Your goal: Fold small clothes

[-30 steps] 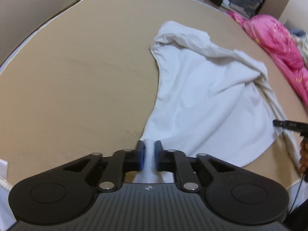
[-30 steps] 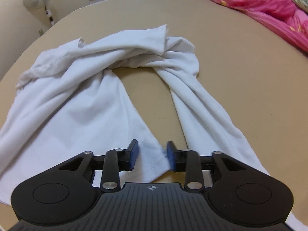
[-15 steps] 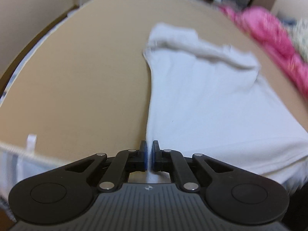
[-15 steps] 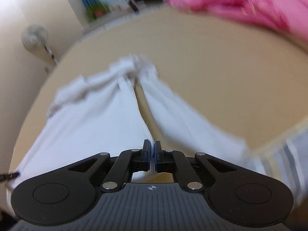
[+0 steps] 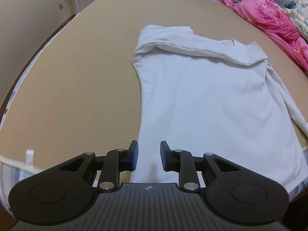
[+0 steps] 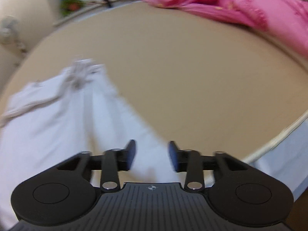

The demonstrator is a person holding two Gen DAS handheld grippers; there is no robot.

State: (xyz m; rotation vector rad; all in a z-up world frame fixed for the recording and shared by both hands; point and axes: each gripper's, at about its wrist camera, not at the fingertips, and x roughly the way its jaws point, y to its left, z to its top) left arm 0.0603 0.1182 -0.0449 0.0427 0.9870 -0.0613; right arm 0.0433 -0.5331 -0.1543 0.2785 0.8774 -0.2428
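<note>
A white shirt lies flat on the tan bed. The left gripper has its jaws spread wide apart, holding nothing. The near edge of the shirt sits right between and under those jaws, and the rest of it spreads out ahead and to the right of them. Its far end is folded over.

The right gripper has its jaws spread apart too, with nothing pinched. In this blurry view the shirt runs from between the jaws out ahead and to the left. A pink blanket lies far ahead on the right.
</note>
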